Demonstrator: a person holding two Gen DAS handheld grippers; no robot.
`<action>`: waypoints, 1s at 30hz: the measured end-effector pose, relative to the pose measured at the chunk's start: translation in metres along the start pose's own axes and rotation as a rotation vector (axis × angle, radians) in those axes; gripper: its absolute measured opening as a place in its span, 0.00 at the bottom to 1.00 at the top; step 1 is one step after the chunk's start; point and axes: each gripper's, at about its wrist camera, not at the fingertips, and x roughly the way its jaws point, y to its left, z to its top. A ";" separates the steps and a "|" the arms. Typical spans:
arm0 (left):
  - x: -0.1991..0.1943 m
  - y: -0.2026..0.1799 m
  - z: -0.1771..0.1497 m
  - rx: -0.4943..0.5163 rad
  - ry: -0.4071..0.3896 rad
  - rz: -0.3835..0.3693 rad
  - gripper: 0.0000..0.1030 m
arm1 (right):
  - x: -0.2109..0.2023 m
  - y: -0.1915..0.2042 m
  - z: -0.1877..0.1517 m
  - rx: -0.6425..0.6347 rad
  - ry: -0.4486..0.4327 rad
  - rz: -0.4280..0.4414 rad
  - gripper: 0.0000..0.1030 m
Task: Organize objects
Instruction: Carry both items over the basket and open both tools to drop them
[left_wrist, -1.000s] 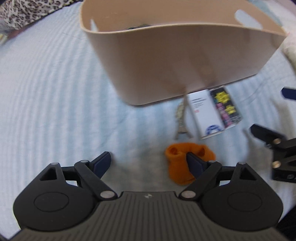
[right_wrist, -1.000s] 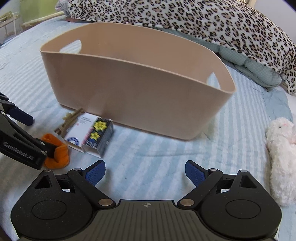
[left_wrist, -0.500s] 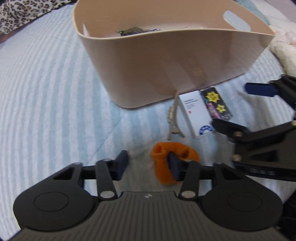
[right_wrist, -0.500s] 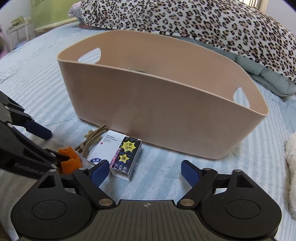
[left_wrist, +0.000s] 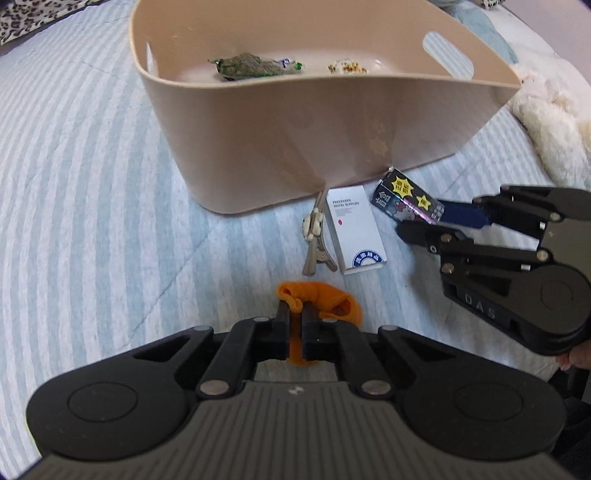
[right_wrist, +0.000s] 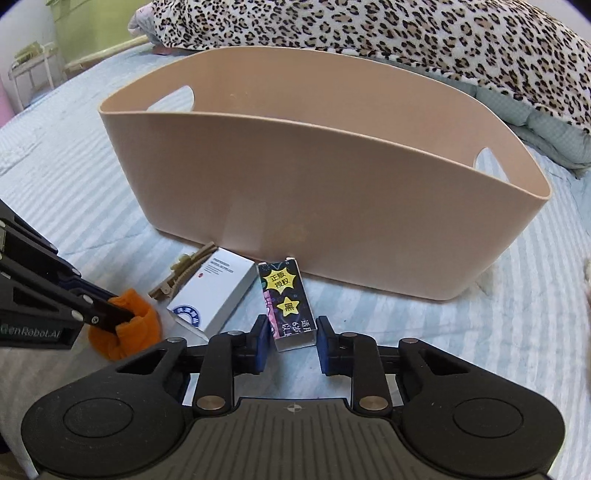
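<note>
Bedroom, striped pale-blue bedspread (left_wrist: 92, 206) as the work surface, leopard-print blanket (right_wrist: 406, 40) at the top of the right wrist view.

Nearest, lower centre of the left wrist view: left gripper (left_wrist: 293, 325), jaws closed tight on a fold of the orange sock (left_wrist: 325, 301), which lies on the bed. Soft, light, squashy; it will likely droop and dangle when lifted, no breakage risk. The pinch sits on the bunched cuff edge, which looks secure.

Lower centre of the right wrist view: right gripper (right_wrist: 290, 345), jaws apart, straddling the near end of the dark star-print box (right_wrist: 286, 304), not yet squeezing as far as I can tell. Small carton, probably light and stiff, glossy so maybe slippery; its long side faces are the place to grip, gently to avoid crushing.

Just left of it, the white box (left_wrist: 354, 230), nearly touching, so the left jaw has little clearance. Beside that lies a tan hair clip (left_wrist: 316, 240), thin and flat, hard to pinch off soft bedding.

Behind them, the beige basket (left_wrist: 280, 129), its wall right against the boxes' far ends. Tall rim, so lifts must clear it. Inside are a green snack packet (left_wrist: 255, 66) and a small patterned item (left_wrist: 347, 67), with plenty of floor free.

Right edge, a white plush toy (left_wrist: 546, 110), well apart.
</note>
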 end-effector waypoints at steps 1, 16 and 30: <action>-0.002 0.000 -0.001 -0.001 -0.007 0.001 0.05 | -0.002 0.001 0.000 -0.005 0.000 0.003 0.21; -0.057 -0.002 0.004 -0.016 -0.114 0.002 0.05 | -0.049 -0.010 -0.014 -0.007 -0.084 0.005 0.21; -0.128 -0.028 0.030 0.023 -0.391 0.063 0.05 | -0.121 -0.034 0.013 0.050 -0.323 -0.064 0.21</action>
